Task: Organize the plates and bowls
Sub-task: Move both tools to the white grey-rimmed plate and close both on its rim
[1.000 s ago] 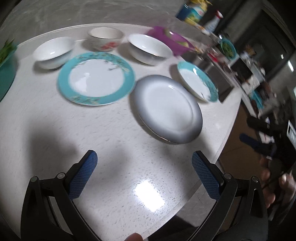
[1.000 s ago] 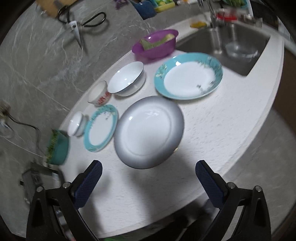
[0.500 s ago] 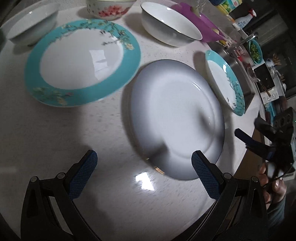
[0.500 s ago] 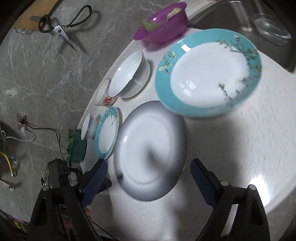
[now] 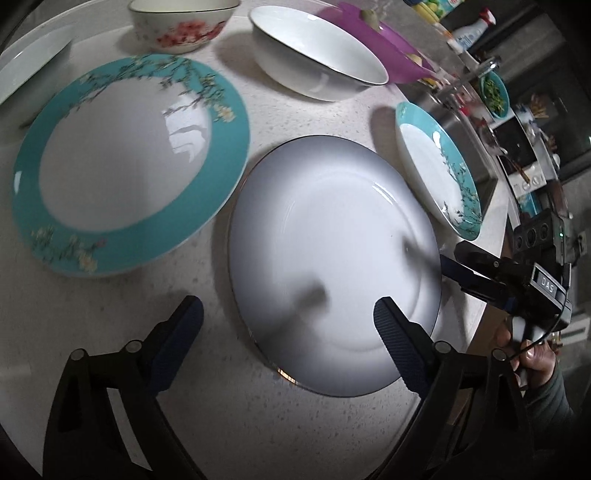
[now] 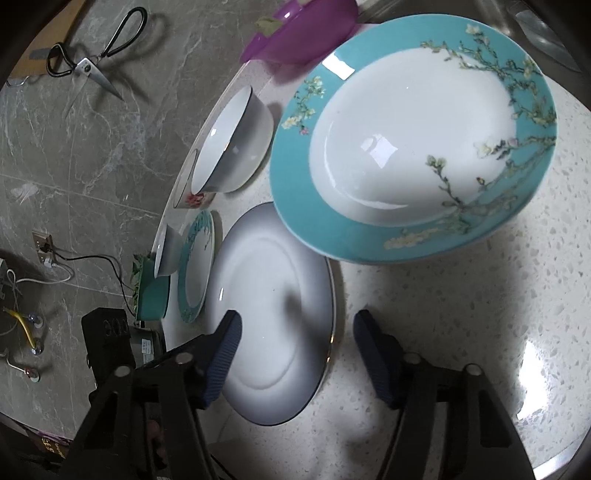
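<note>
Three plates on the speckled counter [image 5: 92, 332], grey plate [image 5: 332, 258] nearest, one teal-rimmed plate [image 5: 129, 162] left, another [image 6: 413, 136] right, three bowls [image 5: 317, 66] farther back, left gripper [image 5: 288, 325] and right gripper [image 6: 295, 343] both spread, holding nothing, straddling the grey plate's edges.

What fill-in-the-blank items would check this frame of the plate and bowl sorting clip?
1. Both grippers, left gripper and right gripper, reach over the ____ plate from opposite sides.
2. The two plates flanking it, one and the other, have rims coloured ____.
3. The bowl painted with red flowers stands next to a plain ____ bowl.
4. On the stone surface beyond the counter lies a pair of ____.

Missing words: grey; teal; white; scissors
</note>
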Motion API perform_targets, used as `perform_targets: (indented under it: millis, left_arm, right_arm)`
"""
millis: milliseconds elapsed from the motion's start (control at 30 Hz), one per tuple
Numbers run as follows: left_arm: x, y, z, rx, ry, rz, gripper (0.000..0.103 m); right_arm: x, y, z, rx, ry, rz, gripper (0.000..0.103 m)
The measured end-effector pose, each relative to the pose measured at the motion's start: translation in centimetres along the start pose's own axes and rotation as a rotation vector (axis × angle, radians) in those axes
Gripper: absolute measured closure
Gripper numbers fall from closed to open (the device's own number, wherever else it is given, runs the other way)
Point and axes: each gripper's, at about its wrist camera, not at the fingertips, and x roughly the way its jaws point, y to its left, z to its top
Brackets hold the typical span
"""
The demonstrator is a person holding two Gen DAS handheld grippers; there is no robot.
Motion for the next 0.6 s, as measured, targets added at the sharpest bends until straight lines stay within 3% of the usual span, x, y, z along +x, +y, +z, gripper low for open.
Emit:
perform_targets:
  millis: [133, 433, 600]
  left_arm:
    - [0.3, 0.0, 1.3, 0.018, 0.006, -0.009, 0.011]
    - [0.8, -0.2, 2.7, 0.063, 0.010, -0.018, 0.033]
    - [0.9, -0.4, 3.2, 0.086, 0.014, 0.004, 0.034]
  right_arm:
    - [0.4, -0.1, 0.2, 0.002, 0.012, 0.024, 0.040]
    - [0.8, 0.2, 0.6, -0.005, 0.005, 0.032, 0.038]
    - [1.0, 0.6, 0.9, -0.018, 0.030, 0.005, 0.040]
